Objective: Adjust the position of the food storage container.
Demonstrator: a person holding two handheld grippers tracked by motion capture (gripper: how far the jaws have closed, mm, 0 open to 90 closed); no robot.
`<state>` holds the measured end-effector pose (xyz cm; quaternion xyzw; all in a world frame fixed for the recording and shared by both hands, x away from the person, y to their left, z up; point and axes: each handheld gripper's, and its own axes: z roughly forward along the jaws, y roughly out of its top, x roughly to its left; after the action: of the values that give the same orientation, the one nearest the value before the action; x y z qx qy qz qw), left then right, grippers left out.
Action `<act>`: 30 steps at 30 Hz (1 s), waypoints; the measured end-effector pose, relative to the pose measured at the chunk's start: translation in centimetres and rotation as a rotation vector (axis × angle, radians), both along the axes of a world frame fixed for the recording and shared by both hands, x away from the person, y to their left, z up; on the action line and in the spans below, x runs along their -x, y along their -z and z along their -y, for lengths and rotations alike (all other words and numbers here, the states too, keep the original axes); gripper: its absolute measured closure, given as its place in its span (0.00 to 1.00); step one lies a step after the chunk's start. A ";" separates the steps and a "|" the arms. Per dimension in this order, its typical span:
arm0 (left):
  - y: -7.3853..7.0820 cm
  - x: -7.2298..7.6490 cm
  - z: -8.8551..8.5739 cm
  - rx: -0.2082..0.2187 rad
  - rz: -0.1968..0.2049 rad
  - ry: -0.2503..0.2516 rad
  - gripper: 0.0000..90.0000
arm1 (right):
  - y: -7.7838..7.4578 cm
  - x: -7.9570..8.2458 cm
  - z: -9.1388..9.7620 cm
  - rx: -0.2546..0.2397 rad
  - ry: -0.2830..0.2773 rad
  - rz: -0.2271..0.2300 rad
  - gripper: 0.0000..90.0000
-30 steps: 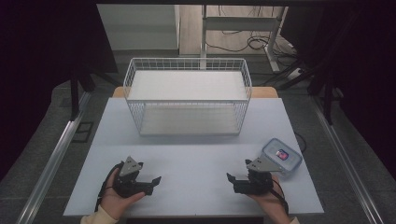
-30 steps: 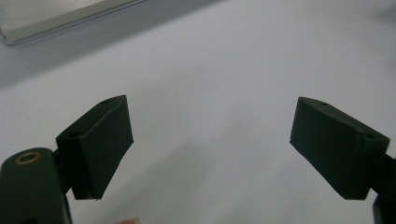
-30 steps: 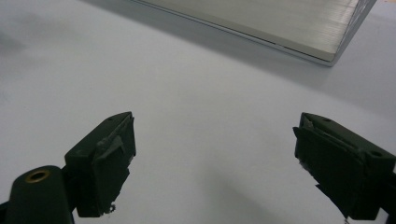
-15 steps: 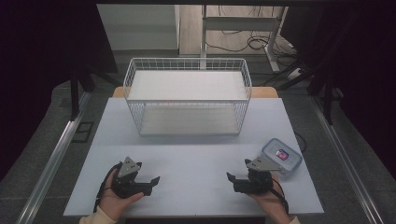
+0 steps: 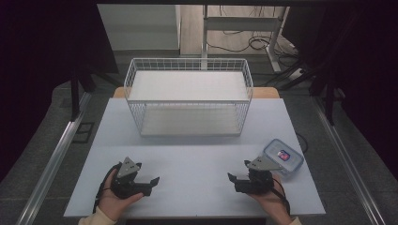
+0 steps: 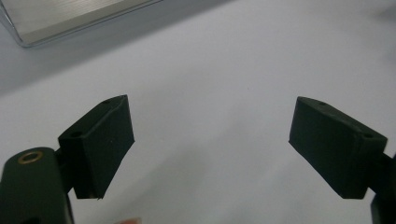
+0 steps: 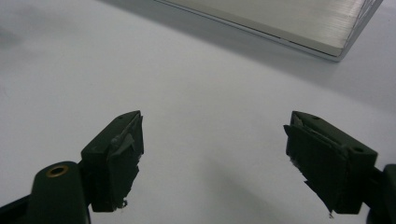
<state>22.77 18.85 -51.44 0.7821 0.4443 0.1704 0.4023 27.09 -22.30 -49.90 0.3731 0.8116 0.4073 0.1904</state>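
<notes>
My left gripper (image 5: 153,182) rests low on the white table (image 5: 197,159) at the front left, held in a hand and pointing toward the middle. Its jaws stand wide open over bare tabletop in the left gripper view (image 6: 210,144). My right gripper (image 5: 233,180) rests at the front right and points left toward the other one. Its jaws have just been closing a little, but they stay wide apart with nothing between them (image 7: 212,154). A clear plastic box with a blue-edged lid (image 5: 283,157) lies just right of and behind the right gripper.
A white wire basket (image 5: 187,62) stands across the back middle of the table. A pale brushed slab edge (image 6: 70,16) (image 7: 289,23) shows at the top of both gripper views. Dark floor and metal rails flank the table.
</notes>
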 end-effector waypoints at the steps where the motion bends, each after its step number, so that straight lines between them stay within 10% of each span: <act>1: 0.0 0.0 0.0 0.001 -0.001 -0.001 0.15 | 0.0 0.0 0.0 0.000 0.000 -0.001 0.23; 30: -0.1 0.0 0.0 -0.009 0.004 0.014 0.16 | -7.3 -5.8 3.1 0.014 0.030 -0.048 0.48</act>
<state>22.77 18.89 -51.29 0.7868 0.4371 0.1713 0.4007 32.87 -25.39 -42.57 0.3935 0.8130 0.3896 0.1797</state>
